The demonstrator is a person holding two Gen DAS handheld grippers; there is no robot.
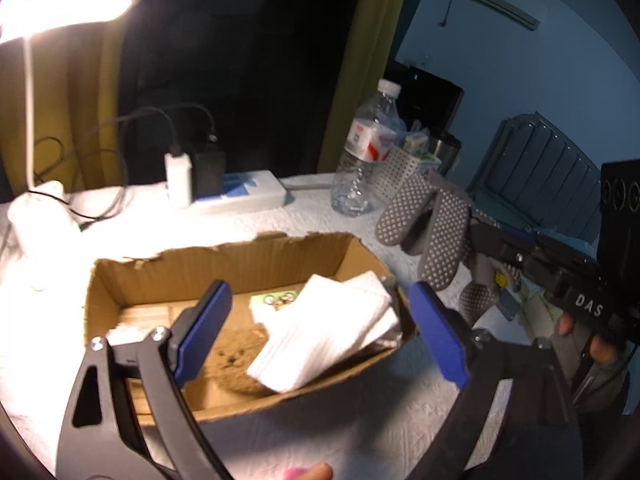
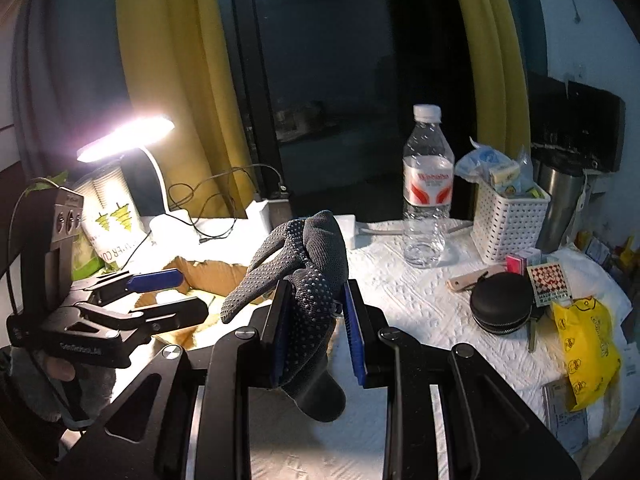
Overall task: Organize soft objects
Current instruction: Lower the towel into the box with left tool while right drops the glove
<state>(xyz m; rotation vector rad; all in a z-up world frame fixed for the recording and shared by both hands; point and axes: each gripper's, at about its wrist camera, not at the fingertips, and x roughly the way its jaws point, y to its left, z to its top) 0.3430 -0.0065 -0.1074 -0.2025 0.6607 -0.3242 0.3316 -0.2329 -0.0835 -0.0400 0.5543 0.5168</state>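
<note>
From the left wrist, the left gripper [image 1: 320, 332] hangs with its jaws wide apart over the torn cardboard box [image 1: 224, 258], which holds a folded white cloth [image 1: 328, 332] and a brown plush [image 1: 236, 360]. From the right wrist, the right gripper [image 2: 316, 332] is clamped on a dotted grey glove [image 2: 304, 276], lifted just beside the box — likely mid-carry. Next: bring it over the opening, then release.

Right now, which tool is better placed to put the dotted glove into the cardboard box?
The right tool: it is shut on the dotted glove, lifted beside the cardboard box. The left tool hangs open and empty over the box, above the folded white cloth.
</note>
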